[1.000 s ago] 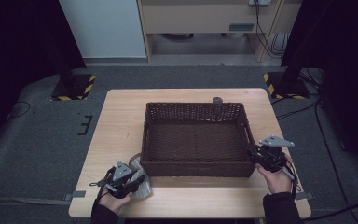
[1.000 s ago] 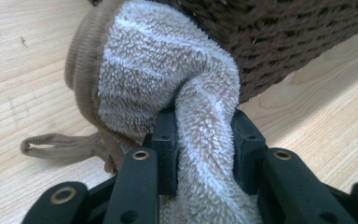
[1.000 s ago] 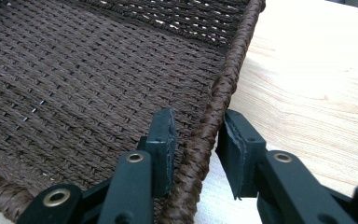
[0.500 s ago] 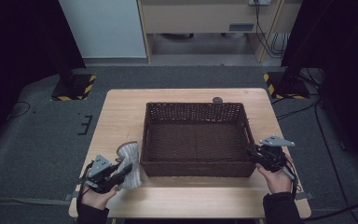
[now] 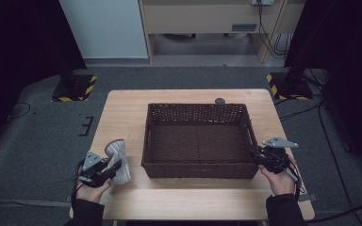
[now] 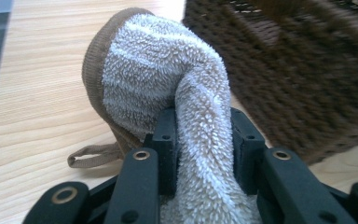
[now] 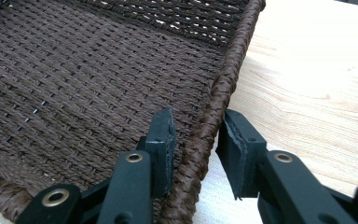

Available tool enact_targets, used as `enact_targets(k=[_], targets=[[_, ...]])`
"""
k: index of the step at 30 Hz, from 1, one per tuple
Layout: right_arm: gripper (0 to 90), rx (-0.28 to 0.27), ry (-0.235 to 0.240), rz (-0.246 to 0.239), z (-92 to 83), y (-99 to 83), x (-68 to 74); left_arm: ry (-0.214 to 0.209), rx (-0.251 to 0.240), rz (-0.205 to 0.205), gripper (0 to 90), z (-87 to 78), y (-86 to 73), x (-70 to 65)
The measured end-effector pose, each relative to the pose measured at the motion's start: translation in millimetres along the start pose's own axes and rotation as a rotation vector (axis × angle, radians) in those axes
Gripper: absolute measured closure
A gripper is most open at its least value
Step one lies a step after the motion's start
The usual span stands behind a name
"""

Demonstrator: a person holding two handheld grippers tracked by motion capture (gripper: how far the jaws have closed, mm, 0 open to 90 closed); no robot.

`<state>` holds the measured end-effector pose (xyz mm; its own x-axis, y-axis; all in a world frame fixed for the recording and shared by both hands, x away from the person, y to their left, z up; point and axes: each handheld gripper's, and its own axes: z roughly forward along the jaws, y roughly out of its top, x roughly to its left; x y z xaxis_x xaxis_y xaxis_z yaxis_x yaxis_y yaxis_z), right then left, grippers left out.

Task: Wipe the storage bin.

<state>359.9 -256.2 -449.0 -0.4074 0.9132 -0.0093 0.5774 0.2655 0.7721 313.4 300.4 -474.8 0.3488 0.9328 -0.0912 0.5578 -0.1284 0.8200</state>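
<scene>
Fleecy sock (image 6: pixel 168 88): clamped in left gripper (image 5: pixel 104 168), just left of wicker basket (image 5: pixel 198 170); right gripper (image 7: pixel 196 135) pinches basket's right rim.

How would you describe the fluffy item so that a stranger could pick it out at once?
Start at the wooden table and find the dark woven basket at its middle. Just off the basket's left wall, the left gripper is clamped on a sock. It is the one soft, pale, fuzzy thing, with a brown cuff.
</scene>
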Motion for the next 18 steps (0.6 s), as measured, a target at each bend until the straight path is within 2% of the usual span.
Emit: enact_targets(k=[3,8,13,18], targets=[[65.8,0.000,0.001,0.001,0.0,0.0,-0.1,0.016,0.017,-0.011,67.0,4.1,-3.0,5.5],[65.6,-0.004,0.005,-0.002,0.2,-0.3,-0.8,0.044,0.067,0.001,66.8,14.3,-9.6,10.7],[65.3,-0.003,0.007,0.002,0.2,-0.4,-1.3,0.037,0.095,0.008,65.2,22.5,-14.0,10.9],[63.6,-0.006,0.005,-0.001,0.3,-0.2,-2.1,0.026,0.091,0.004,61.8,24.1,-15.0,10.8]])
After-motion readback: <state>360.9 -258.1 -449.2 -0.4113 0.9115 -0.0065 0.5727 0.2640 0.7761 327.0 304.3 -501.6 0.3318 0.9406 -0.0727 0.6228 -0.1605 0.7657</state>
